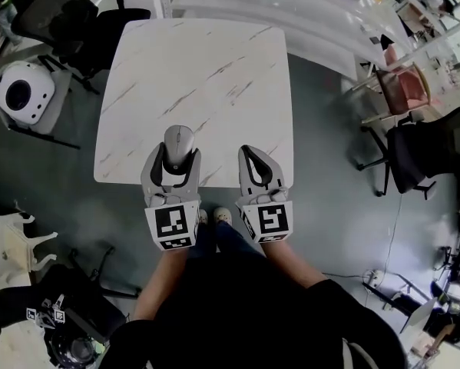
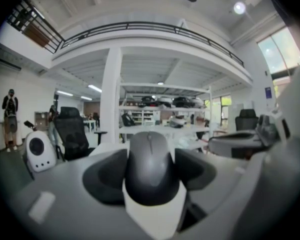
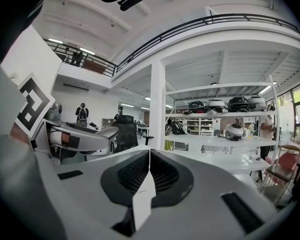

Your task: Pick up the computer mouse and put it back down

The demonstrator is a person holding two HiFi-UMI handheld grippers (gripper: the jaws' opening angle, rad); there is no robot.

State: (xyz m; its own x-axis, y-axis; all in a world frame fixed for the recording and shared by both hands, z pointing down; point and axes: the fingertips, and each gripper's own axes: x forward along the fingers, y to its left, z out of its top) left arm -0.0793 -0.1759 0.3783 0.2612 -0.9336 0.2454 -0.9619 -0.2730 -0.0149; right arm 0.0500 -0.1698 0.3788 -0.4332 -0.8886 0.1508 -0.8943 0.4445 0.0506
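The left gripper is clamped on the computer mouse. In the left gripper view its two dark pads stand fairly wide apart and press on the mouse's flanks, with the grey body rising between them and its wheel end pointing away from the camera. The mouse is over the near edge of the white marbled table; I cannot tell whether it rests on the top or hangs just above it.

Just beside it, apart from the mouse, the right gripper is over the same near edge. Its jaws are closed against each other with nothing between them, as the right gripper view shows plainly.

Only the mouse and the two grippers are at the tabletop, and nothing crowds them. The person's shoes show on the grey floor below the edge.

Farther out, a black office chair stands at the table's far left corner, and a round white device sits on the floor to the left. A long white table runs beyond the far side. To the right, well apart, stand a pink chair and another black chair.
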